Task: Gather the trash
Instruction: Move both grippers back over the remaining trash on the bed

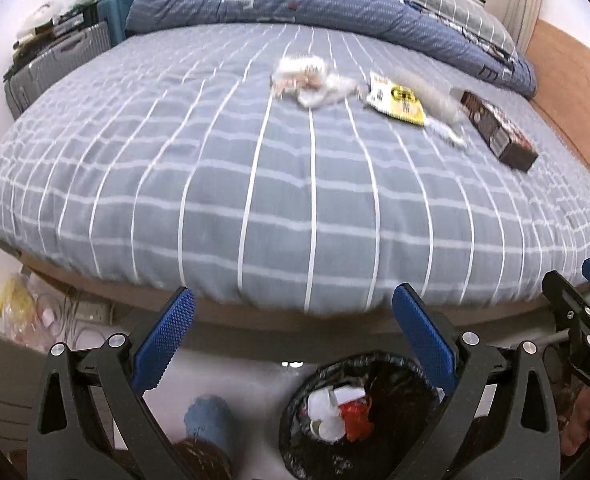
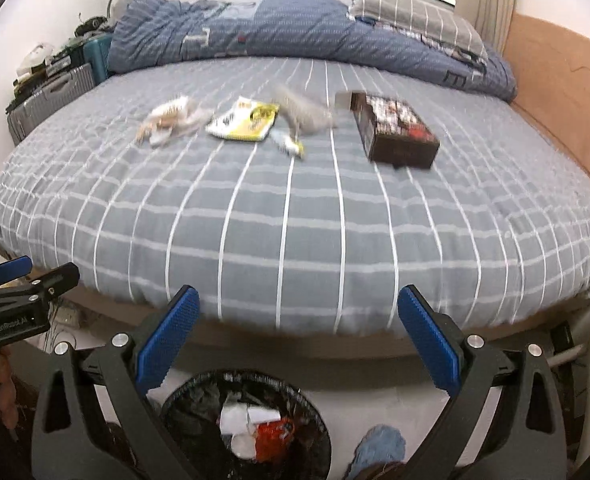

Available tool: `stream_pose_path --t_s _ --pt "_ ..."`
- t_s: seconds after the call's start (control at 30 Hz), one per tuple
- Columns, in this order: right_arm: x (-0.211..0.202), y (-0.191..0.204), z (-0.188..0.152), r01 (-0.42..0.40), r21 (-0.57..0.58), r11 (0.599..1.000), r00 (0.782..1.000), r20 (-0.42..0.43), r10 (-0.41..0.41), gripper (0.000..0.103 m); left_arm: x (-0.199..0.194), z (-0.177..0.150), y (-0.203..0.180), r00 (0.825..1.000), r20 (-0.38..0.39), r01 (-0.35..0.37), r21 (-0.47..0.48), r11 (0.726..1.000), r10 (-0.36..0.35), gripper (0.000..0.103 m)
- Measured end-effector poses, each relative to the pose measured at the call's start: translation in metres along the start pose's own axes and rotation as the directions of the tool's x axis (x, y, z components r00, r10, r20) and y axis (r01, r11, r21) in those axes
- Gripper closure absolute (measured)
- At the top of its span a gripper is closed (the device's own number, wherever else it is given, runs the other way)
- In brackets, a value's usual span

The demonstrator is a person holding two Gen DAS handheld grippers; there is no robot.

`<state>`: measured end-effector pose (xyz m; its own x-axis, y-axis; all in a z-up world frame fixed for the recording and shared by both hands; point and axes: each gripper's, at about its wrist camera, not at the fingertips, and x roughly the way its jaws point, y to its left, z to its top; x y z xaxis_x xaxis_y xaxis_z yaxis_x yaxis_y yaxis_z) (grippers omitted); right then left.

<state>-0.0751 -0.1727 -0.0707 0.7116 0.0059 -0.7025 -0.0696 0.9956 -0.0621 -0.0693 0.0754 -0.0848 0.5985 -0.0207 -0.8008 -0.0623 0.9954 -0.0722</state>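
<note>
Trash lies in a row on the grey striped bed [image 1: 255, 184] [image 2: 295, 216]: crumpled white wrappers [image 1: 311, 78] [image 2: 173, 120], a yellow and white packet [image 1: 397, 100] [image 2: 247, 122], a grey wrapper [image 1: 439, 100] [image 2: 307, 114], a small tube-like piece [image 1: 449, 132] [image 2: 291, 144] and a dark box [image 1: 497, 130] [image 2: 395, 130]. My left gripper [image 1: 293, 344] and right gripper [image 2: 299, 340] are both open and empty, held near the bed's front edge above a black-lined trash bin [image 1: 359, 412] [image 2: 247, 428] with white and red trash inside.
A blue duvet [image 1: 295, 4] [image 2: 295, 32] and a grey pillow [image 2: 415, 20] lie at the bed's far side. Suitcases [image 1: 59, 64] [image 2: 51, 92] stand at the left. A wooden board [image 1: 575, 92] [image 2: 567, 88] borders the bed's right side. Bags lie on the floor at left [image 1: 19, 312].
</note>
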Motion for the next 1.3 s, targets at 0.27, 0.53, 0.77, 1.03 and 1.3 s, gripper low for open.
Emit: stream_pose_path --t_s 0.27,0.53,0.77,1.03,1.3 --pt "0.008 -0.004 0.043 -0.024 -0.004 1.0 0.996 0.089 0.025 0.008 0.005 0.035 -0.001 0.996 0.088 0.008 0.01 1.0 -0.009 0.006" --pt "0.031 -0.016 0.073 -0.028 0.01 1.0 0.992 0.122 0.027 0.008 0.023 0.068 -0.004 0.995 0.102 0.012 0.015 1.0 -0.013 0.006" --pt "0.053 -0.024 0.101 -0.024 0.009 1.0 0.989 0.146 0.023 0.008 0.041 0.093 -0.005 0.994 0.108 -0.003 0.026 1.0 0.0 0.006" --pt "0.083 -0.034 0.127 -0.012 0.012 1.0 0.989 0.147 0.01 0.008 0.061 0.118 -0.002 0.994 0.11 -0.014 0.032 0.999 0.01 0.006" --pt "0.112 -0.04 0.156 -0.009 0.005 1.0 0.989 0.147 0.008 0.01 0.087 0.151 0.002 0.994 0.108 -0.017 0.013 1.0 0.016 0.006"
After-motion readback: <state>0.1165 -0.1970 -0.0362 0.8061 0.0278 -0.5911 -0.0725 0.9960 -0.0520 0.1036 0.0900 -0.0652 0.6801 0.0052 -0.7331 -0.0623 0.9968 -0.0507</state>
